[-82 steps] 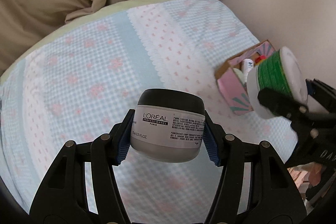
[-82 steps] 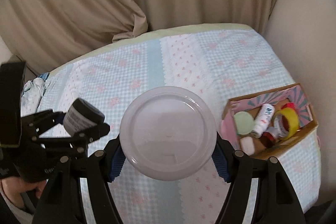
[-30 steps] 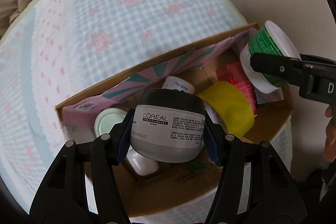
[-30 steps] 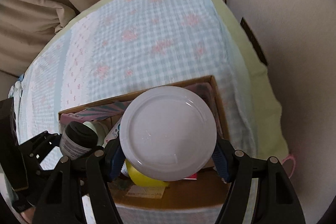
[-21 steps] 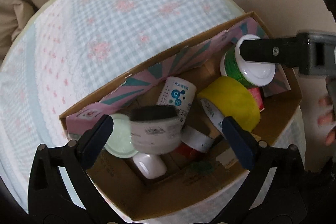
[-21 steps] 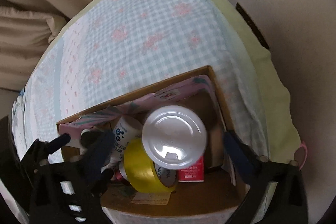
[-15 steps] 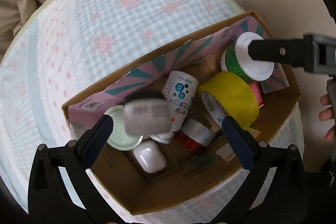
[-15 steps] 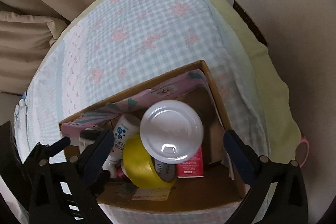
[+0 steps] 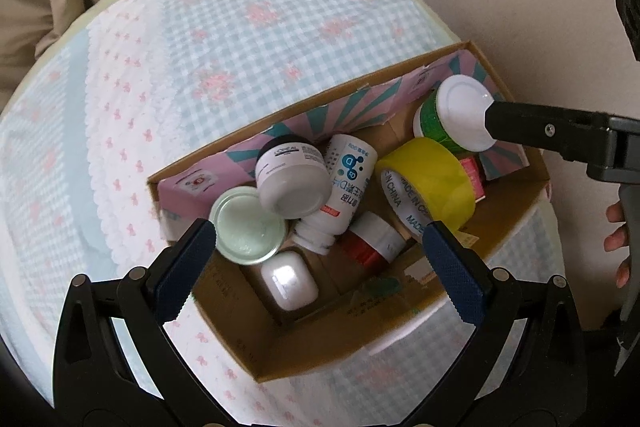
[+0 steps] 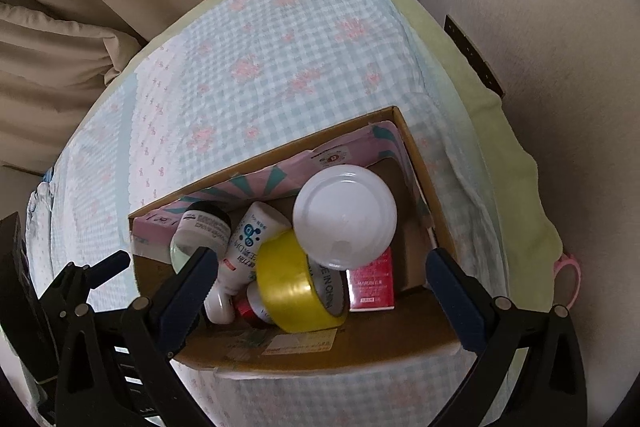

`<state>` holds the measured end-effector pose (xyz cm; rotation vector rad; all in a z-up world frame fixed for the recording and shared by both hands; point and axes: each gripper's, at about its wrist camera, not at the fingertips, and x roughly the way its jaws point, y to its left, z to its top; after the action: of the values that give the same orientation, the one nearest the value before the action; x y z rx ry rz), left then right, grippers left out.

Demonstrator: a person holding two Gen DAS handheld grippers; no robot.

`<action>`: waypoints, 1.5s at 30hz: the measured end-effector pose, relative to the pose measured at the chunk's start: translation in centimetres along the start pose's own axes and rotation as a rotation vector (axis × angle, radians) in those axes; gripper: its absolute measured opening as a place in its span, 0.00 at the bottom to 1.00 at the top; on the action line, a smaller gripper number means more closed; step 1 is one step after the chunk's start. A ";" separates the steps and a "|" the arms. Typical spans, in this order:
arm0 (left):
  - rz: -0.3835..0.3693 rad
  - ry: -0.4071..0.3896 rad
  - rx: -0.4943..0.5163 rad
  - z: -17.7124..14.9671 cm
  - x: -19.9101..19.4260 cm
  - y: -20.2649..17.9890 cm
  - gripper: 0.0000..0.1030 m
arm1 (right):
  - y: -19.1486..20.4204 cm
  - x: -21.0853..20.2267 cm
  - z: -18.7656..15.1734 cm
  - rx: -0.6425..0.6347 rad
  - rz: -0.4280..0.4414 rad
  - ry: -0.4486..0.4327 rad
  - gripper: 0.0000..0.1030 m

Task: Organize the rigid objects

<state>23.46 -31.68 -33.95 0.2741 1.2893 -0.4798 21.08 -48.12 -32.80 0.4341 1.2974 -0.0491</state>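
1. Both grippers, left and right, have just been opening; jaws now wide, nothing between.
2. Grey jar lies tilted in box on mint lid and bottle.
3. Green tub leans on tape at the box's right end.

Barely any room inside the cardboard box, jars and yellow tape roll crowd it; checked bedspread behind lies wide open.
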 end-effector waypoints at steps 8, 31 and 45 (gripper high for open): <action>-0.016 -0.108 -0.031 -1.8 -6.1 2.2 1.00 | 2.9 -3.9 -1.9 -0.033 -0.017 -0.054 1.00; 0.222 -0.861 -0.284 -20.0 -45.4 13.5 1.00 | 25.4 -31.8 -16.5 -0.346 0.000 -0.706 1.00; 0.326 -0.943 -0.251 -25.5 -47.1 12.6 1.00 | 27.8 -32.7 -22.5 -0.392 -0.012 -0.860 1.00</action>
<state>-1.44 -0.27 3.70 0.0215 0.3593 -0.1182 -1.08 -21.71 1.18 0.0388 0.4397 0.0107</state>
